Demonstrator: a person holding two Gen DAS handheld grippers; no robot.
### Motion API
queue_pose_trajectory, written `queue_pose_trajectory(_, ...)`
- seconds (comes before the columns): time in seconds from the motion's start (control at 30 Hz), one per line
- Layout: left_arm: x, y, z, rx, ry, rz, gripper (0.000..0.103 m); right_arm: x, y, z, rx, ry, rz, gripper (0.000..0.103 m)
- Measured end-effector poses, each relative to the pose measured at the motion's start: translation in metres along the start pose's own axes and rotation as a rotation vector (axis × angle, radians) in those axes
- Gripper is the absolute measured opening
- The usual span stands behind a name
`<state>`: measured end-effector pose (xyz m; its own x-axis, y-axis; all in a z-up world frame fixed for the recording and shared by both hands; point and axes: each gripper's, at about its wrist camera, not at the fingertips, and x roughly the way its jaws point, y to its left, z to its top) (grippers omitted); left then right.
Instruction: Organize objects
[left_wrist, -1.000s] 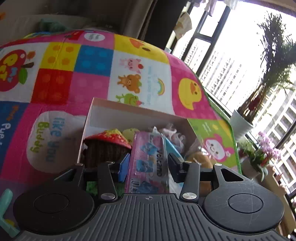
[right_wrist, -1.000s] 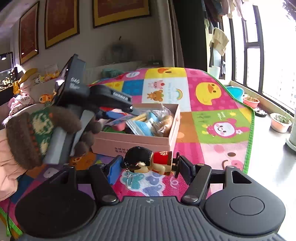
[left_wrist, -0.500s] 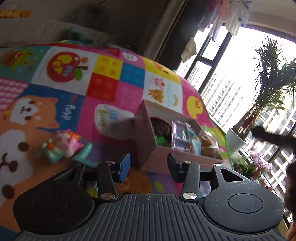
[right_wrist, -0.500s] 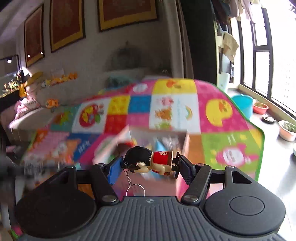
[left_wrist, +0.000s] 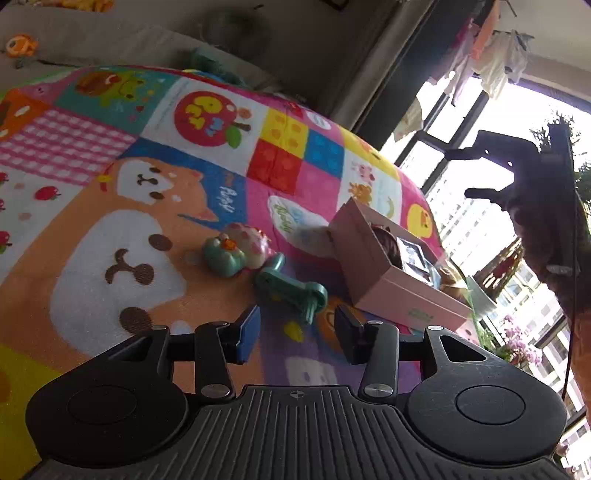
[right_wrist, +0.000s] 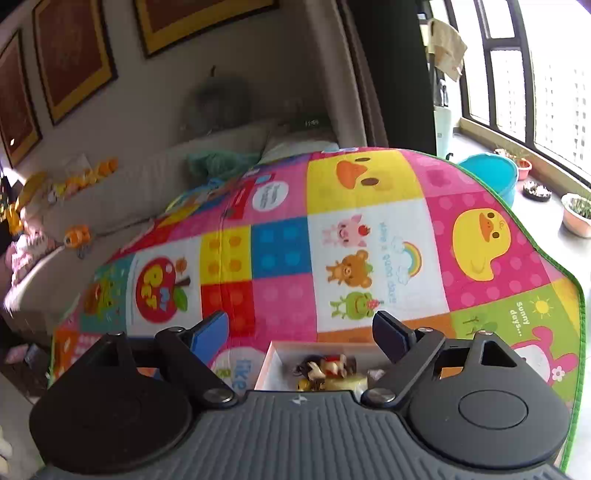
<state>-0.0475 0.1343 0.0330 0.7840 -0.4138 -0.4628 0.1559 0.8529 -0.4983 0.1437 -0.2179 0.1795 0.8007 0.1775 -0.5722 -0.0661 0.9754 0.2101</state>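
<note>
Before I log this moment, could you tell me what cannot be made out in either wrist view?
- Pink box contents, left wrist view: near wall hides most.
- Same box, right wrist view: gripper body covers all but the far corner; the small figure is blurred.
- Right gripper, left wrist view: backlit silhouette.
- Teal toy: kind unclear.

Bright patchwork play mat (left_wrist: 110, 229) with cartoon animals, green-edged along the window side. On it, toward the window edge, an open pink box (left_wrist: 388, 280); just beside the box, further in from that edge, a teal toy (left_wrist: 291, 291) and a pink-and-teal toy (left_wrist: 236, 251), touching.
</note>
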Motion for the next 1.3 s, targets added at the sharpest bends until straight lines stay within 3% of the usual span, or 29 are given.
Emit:
queue_pose_trajectory(0.13,0.004,0.011,0.002,-0.037,-0.011,0.032,0.048,-0.005,0.033,-0.035,-0.149,0.017,0.008,0.087)
queue_pose_trajectory(0.4,0.008,0.018,0.013,-0.015,-0.011,0.211,0.048,0.012,0.113,-0.151,-0.382,0.172,0.199,0.087)
queue_pose_trajectory(0.43,0.008,0.018,0.015,-0.008,-0.008,0.226,0.048,0.013,0.123,-0.166,-0.42,0.143,0.186,0.094)
queue_pose_trajectory(0.47,0.008,0.018,0.016,-0.001,-0.005,0.24,0.048,0.011,0.134,-0.18,-0.478,0.096,0.167,0.094)
queue_pose_trajectory(0.57,0.008,0.019,0.019,0.015,0.001,0.272,0.048,0.016,0.157,-0.205,-0.575,0.121,0.211,0.088)
queue_pose_trajectory(0.67,0.009,0.019,0.02,0.019,-0.001,0.288,0.048,0.019,0.172,-0.221,-0.659,0.098,0.185,0.087)
queue_pose_trajectory(0.77,0.009,0.02,0.02,0.015,0.002,0.29,0.048,0.032,0.172,-0.223,-0.636,0.131,0.187,0.084)
queue_pose_trajectory(0.87,0.009,0.02,0.02,0.016,0.006,0.29,0.048,0.045,0.162,-0.219,-0.562,0.18,0.209,0.067)
queue_pose_trajectory(0.9,0.009,0.02,0.02,0.017,0.007,0.289,0.048,0.046,0.159,-0.217,-0.542,0.2,0.227,0.051)
queue_pose_trajectory(0.93,0.009,0.02,0.02,0.018,0.008,0.288,0.048,0.045,0.157,-0.216,-0.533,0.211,0.236,0.045)
queue_pose_trajectory(1.1,0.011,0.018,0.02,0.018,0.01,0.282,0.048,0.017,0.137,-0.228,-0.58,0.209,0.225,0.045)
queue_pose_trajectory(1.3,0.016,0.012,0.018,0.032,0.027,0.278,0.048,-0.023,0.078,-0.236,-0.579,0.242,0.189,0.045)
